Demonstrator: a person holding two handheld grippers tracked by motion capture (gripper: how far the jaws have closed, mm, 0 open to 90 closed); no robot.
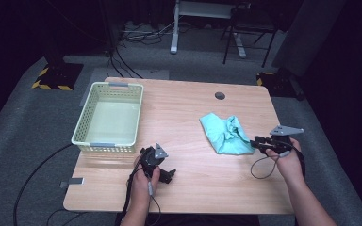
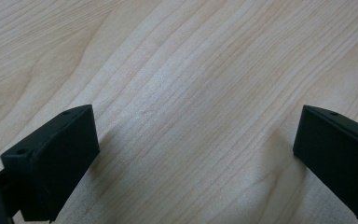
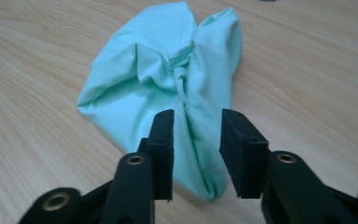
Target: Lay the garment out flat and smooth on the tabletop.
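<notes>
The right gripper (image 3: 196, 154) sits low at the near edge of a crumpled mint-green cloth (image 3: 168, 84), its fingers (image 3: 163, 140) partly open with a fold of the cloth lying in the gap between them. The pads straddle that fold, but they are not pressed together on it, so the cloth is bracketed rather than pinched. Beyond the fingertips the cloth bunches up into a ridge and spreads away over the wooden bench (image 3: 37, 93). In the high view the cloth (image 1: 226, 134) lies just ahead of the right gripper (image 1: 259, 141), touching its tips.

The left gripper (image 2: 196, 154) rests close over bare wood, its fingers (image 2: 56, 158) spread wide apart with nothing between them. In the high view this gripper (image 1: 167, 174) is well apart from the cloth, and a pale slatted basket (image 1: 87, 120) stands near it, off to the side away from the cloth.
</notes>
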